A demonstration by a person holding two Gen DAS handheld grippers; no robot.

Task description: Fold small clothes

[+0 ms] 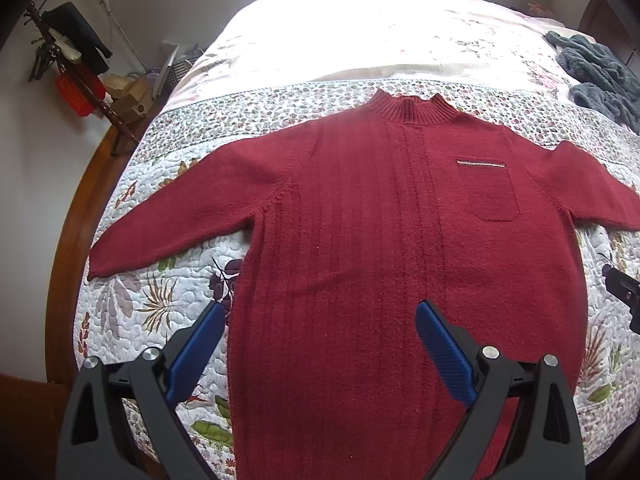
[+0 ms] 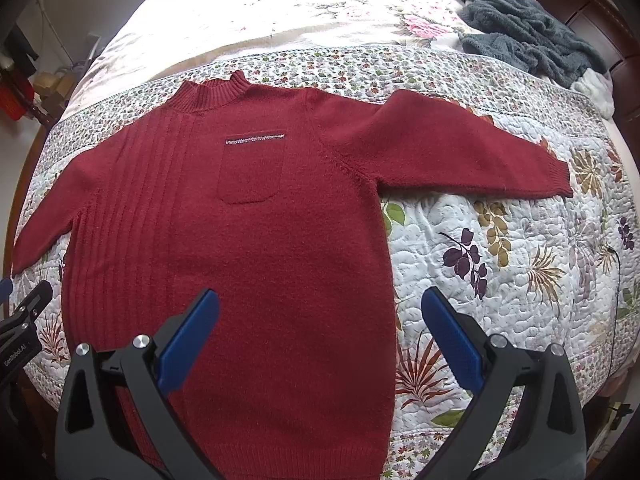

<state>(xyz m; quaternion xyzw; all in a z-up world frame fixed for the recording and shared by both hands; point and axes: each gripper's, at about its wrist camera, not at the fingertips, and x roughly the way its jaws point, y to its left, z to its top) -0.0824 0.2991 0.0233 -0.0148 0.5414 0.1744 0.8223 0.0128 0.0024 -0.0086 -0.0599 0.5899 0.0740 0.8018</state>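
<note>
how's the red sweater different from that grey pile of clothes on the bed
The red sweater is spread flat, face up, sleeves out to both sides; the grey pile is bunched and crumpled. The sweater lies mid-bed near both open grippers; the pile sits at the far right corner. The sweater is ribbed knit; the pile looks fluffy. Both rest on the floral quilt.

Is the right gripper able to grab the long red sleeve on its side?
Probably yes. The right gripper hangs open above the red sweater, holding nothing. The sleeve lies flat and stretched out on the quilt, with nothing on it. The grey fuzzy clothes sit farther back.
</note>
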